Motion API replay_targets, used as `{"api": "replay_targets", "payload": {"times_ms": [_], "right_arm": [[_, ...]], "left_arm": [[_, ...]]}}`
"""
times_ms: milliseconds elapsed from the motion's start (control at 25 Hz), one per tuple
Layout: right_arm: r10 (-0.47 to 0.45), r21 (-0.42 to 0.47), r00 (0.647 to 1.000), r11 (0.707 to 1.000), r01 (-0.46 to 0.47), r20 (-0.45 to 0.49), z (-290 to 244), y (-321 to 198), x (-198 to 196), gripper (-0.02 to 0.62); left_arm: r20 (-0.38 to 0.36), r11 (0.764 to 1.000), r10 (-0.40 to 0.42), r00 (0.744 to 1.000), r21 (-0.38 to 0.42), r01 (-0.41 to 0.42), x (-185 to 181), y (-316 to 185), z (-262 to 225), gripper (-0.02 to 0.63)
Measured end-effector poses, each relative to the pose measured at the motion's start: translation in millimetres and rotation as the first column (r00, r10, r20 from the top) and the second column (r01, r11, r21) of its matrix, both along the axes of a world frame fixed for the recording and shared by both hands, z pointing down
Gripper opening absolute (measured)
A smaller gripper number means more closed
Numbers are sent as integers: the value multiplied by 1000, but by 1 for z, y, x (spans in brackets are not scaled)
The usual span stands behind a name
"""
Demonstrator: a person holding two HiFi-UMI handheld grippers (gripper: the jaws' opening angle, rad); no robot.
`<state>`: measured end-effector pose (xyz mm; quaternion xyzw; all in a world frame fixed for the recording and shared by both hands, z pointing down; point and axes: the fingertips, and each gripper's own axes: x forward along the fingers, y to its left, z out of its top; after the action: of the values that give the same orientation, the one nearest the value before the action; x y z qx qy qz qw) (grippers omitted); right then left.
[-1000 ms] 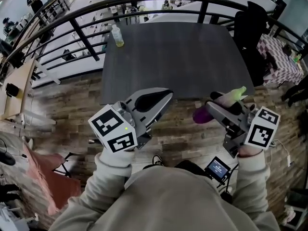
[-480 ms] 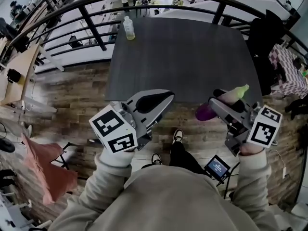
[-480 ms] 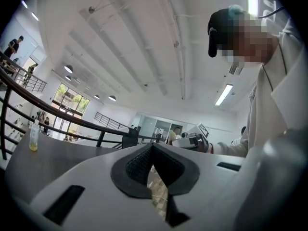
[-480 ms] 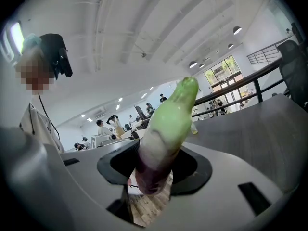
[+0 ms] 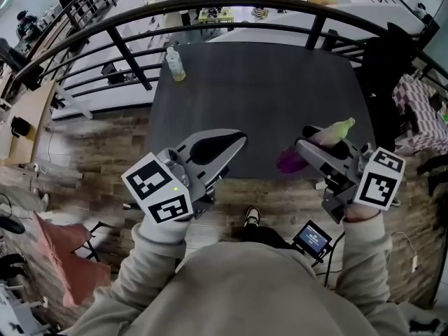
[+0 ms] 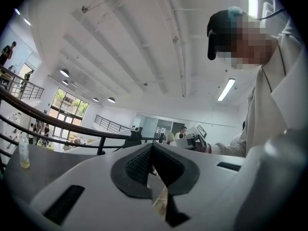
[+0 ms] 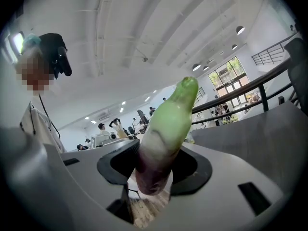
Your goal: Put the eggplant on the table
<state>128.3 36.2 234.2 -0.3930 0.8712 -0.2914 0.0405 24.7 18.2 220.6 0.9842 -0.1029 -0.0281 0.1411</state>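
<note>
Open-plan office mezzanine: railing, desks below

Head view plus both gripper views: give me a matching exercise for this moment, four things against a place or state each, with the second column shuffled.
Things:
1. eggplant
2. bottle
3. left gripper
4. table

Places or states:
A. jaws together, nothing between them
B. dark top, beside the black railing
C. clamped in the right gripper, green end sticking out past the jaws
D. standing upright at the table's far left corner

Pairs: 1-C, 2-D, 3-A, 4-B
</note>
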Motion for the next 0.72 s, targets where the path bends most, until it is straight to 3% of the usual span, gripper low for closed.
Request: {"api": "replay_targets", "payload": {"times_ms": [440,720], "right_arm": [[-24,8,999,1000,23,44,-1,-39,72,196],[-11,-27,998,1000,12,67,7,-54,85,196]], "left_arm": [[21,1000,0,1000,-2,0,84,-39,-7,6],[38,999,14,999,-35,-13,98,-57,-2,6]]}}
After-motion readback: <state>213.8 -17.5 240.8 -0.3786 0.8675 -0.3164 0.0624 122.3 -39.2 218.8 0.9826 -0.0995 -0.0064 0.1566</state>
